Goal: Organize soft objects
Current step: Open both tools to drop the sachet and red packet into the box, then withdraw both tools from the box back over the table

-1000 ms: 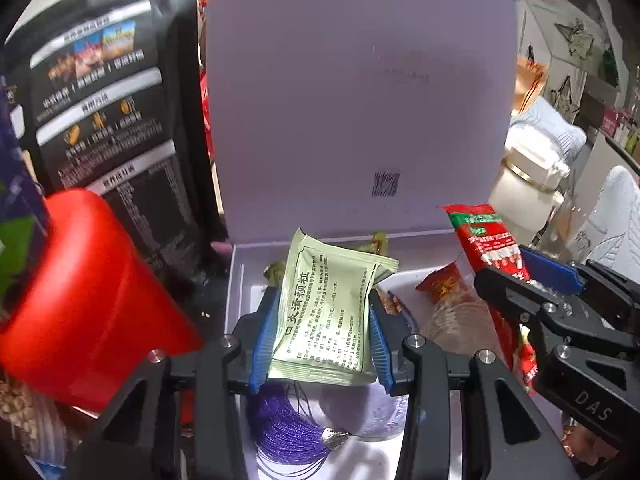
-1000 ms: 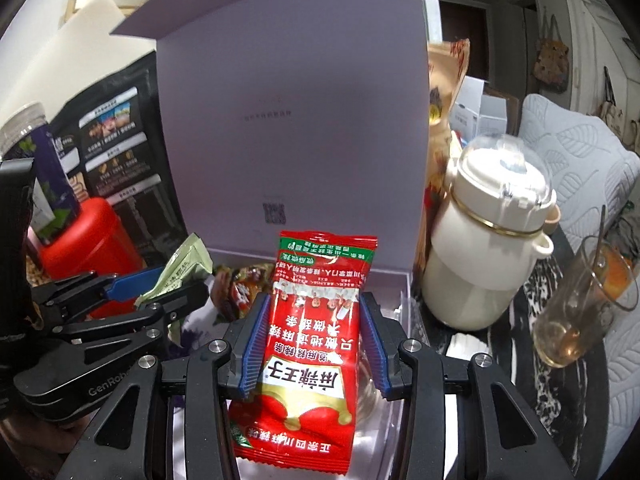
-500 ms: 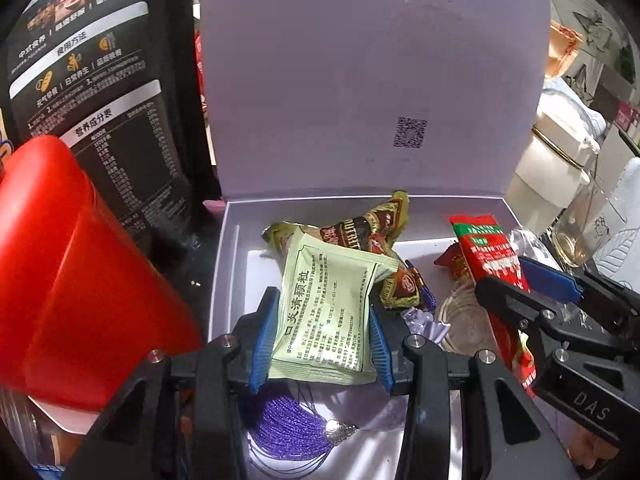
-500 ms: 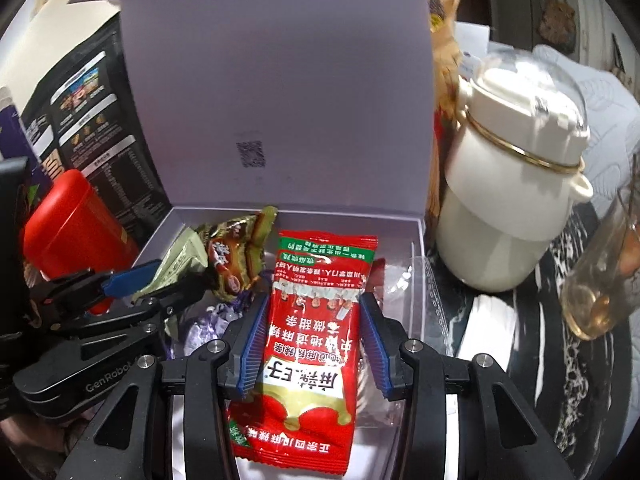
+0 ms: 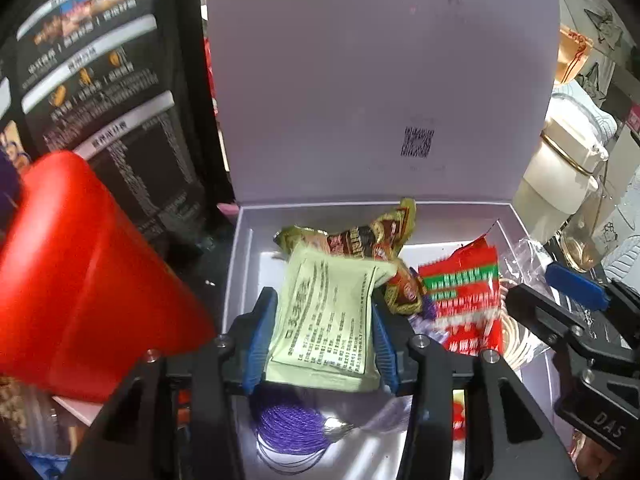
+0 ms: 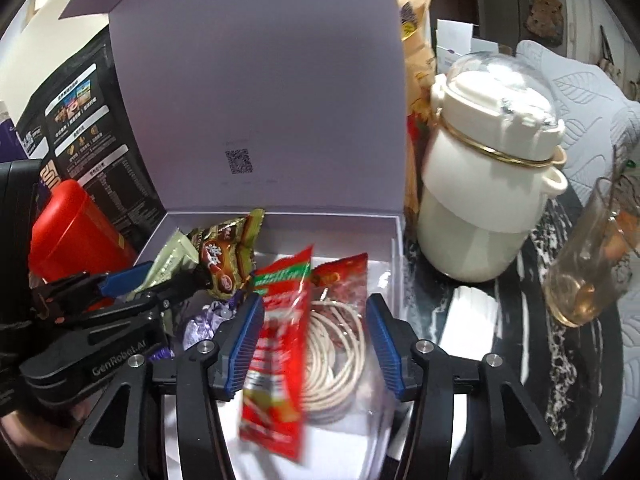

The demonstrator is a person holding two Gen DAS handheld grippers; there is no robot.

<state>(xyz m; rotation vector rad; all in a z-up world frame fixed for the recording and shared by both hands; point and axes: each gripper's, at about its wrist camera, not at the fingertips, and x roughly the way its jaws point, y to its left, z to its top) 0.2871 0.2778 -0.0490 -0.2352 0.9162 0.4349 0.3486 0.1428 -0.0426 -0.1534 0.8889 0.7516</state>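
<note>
At the left of the frame stands a red canister; lower centre, your left gripper holds the pale green sachet over the open white box, jaws easing apart yet pads touching it. Right wrist view: your right gripper is spreading, and the blurred red snack packet leans on its left pad, clear of the right one, above the box.

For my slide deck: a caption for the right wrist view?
Right gripper opening, red snack packet slipping between its jaws into the open white box.
</note>
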